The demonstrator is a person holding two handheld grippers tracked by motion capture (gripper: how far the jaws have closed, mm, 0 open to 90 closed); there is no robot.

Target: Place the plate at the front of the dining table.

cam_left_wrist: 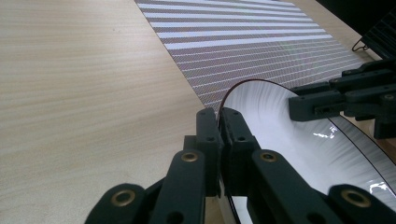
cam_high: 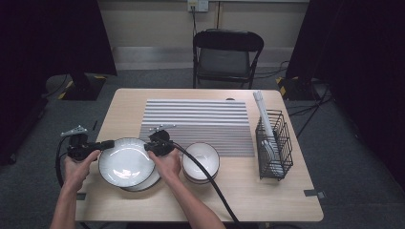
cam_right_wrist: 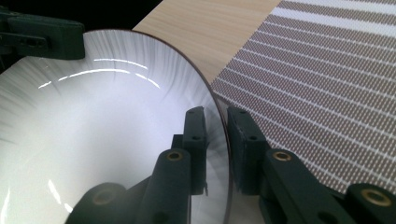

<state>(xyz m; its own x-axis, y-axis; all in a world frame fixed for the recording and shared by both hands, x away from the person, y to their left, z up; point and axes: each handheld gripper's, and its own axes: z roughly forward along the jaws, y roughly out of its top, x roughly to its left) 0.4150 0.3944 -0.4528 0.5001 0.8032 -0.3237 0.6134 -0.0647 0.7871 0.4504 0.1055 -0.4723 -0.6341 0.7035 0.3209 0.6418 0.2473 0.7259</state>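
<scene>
A: Top plate (cam_high: 125, 164) is off the stack, tilted, near the worktop's (cam_high: 129, 106) front-left corner. Second plate (cam_high: 145, 183) sits under it, peeking out at the front edge.

B: Grips?

A: Left claw (cam_left_wrist: 219, 122) is clamped tight on the plate's left rim. Right claw (cam_right_wrist: 216, 122) straddles the opposite rim, one pad inside the well, one outside. There's a visible gap on the outer pad, so I judge that grip as loose.

B: So close the right one before carrying?

A: Yes. Seat the rim deeper between the pads, then squeeze. Glazed rim will likely slip if it's only pinched at the tip.

B: Destination?

A: My guess is the rack (cam_high: 274, 143) at the right edge, which already has a plate standing in it. That's well apart from here. Bowls (cam_high: 201, 162) sit between, just beside the right hand, and the striped mat (cam_high: 200, 125) lies behind them.

B: Path?

A: Lift clear of the lower plate first. Keep both claws level with each other so the plate doesn't twist. Pass over the mat, not over the bowls. The right cable (cam_high: 210, 183) trails across the front edge; watch it doesn't drag the bowls.
</scene>
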